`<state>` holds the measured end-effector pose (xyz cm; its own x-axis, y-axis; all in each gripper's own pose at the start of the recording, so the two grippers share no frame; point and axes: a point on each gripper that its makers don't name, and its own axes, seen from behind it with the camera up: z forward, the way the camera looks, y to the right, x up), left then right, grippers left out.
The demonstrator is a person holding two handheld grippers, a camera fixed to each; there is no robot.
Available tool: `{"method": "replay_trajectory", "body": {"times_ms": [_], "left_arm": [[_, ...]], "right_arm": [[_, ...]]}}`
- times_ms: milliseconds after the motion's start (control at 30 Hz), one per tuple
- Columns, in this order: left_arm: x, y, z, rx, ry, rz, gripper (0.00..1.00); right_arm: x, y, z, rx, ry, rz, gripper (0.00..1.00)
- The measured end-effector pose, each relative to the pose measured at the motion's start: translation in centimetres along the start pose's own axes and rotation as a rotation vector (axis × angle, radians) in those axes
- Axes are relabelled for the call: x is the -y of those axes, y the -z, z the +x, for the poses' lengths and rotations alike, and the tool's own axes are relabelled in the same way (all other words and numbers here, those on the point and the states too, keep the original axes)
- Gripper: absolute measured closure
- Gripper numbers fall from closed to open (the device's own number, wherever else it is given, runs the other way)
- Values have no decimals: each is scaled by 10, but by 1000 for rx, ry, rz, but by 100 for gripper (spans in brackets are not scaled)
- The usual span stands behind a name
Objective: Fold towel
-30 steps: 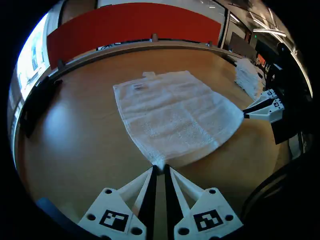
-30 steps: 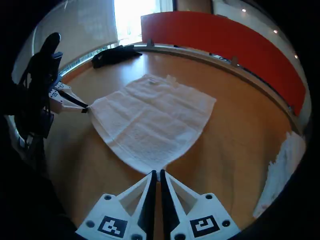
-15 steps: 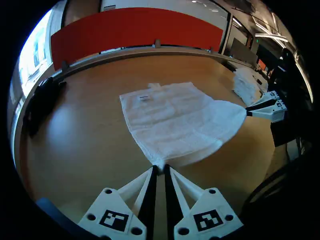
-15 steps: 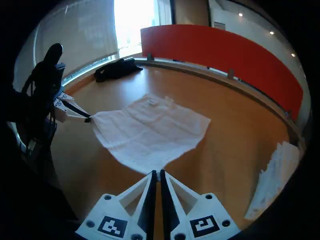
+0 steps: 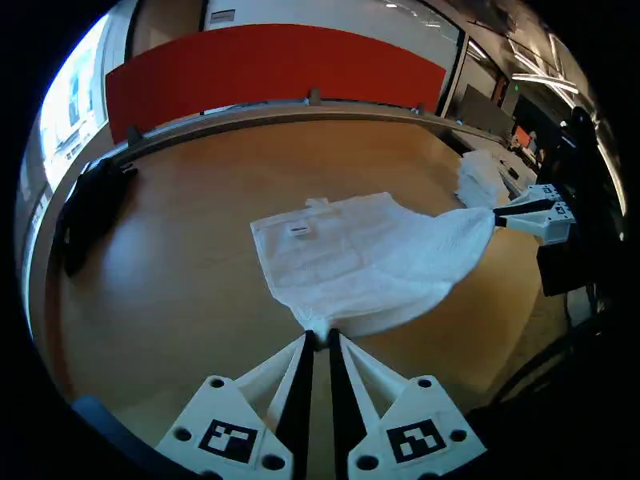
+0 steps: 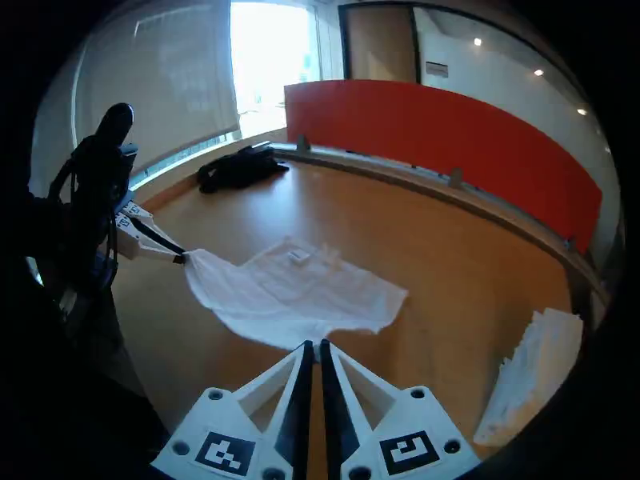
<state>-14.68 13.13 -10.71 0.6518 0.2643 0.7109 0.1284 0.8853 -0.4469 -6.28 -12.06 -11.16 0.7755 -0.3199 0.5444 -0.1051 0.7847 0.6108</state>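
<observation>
My left tongs (image 5: 320, 340) are clenched on one near corner of the towel (image 5: 360, 256), my right tongs (image 6: 314, 348) on the other. Both corners are raised, and the far half lies on the worktop (image 5: 176, 264). I judge the first fold barely begun. Right of the right tongs sits a towel stack (image 6: 532, 376). Far beyond are a black bag (image 6: 236, 166) and a red divider (image 6: 448, 136), neither obstructing.
</observation>
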Motion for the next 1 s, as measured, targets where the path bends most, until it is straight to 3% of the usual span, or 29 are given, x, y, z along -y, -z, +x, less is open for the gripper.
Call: {"method": "replay_trajectory", "body": {"times_ms": [200, 467, 767, 1000], "left_arm": [[-2, 10, 0, 8, 8, -4, 86], [-3, 9, 0, 7, 27, -2, 86], [0, 1, 12, -8, 58, -1, 86], [10, -15, 30, -28, 72, 14, 86]], "right_arm": [[3, 9, 5, -3, -9, 7, 93], [3, 7, 2, 7, -9, 7, 93], [-9, 0, 6, 18, 1, -12, 93], [-29, -17, 12, 29, 13, -35, 93]]}}
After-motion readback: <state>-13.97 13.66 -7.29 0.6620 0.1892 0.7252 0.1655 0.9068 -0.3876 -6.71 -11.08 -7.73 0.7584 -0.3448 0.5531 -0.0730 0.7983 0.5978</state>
